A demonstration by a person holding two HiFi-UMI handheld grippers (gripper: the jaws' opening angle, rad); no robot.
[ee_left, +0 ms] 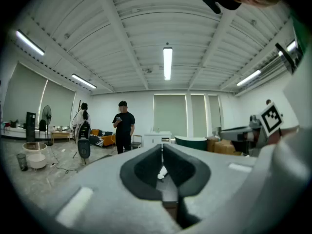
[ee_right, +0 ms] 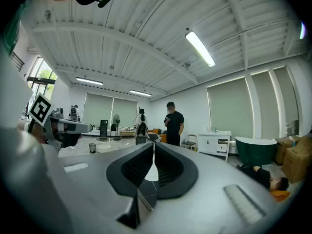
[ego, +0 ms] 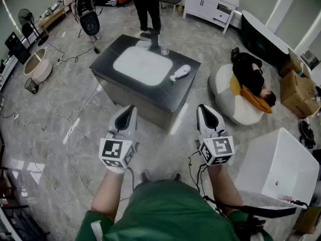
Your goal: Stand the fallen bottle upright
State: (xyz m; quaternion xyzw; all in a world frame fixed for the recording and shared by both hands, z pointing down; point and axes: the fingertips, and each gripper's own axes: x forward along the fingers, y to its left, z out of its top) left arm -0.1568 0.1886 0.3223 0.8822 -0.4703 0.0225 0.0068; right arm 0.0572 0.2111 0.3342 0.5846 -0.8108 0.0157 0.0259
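A white bottle [ego: 179,73] lies on its side on the black table [ego: 183,92], just right of a white mat [ego: 143,65]. A clear glass [ego: 164,49] stands at the table's far edge. Both grippers are held level over the floor, well short of the table. My left gripper [ego: 129,110] is shut with nothing in it, and my right gripper [ego: 203,108] is also shut and empty. In the left gripper view the left gripper [ee_left: 163,147] has its jaws together, and a bit of the white bottle [ee_left: 161,172] shows beyond them. The right gripper [ee_right: 153,147] shows the same in its own view.
A person [ego: 148,6] stands at the table's far side. Another person lies on a beanbag [ego: 235,102] to the right. A white box [ego: 278,167] stands near my right arm. Cables [ego: 75,129] run across the floor on the left. Cardboard boxes [ego: 298,89] sit far right.
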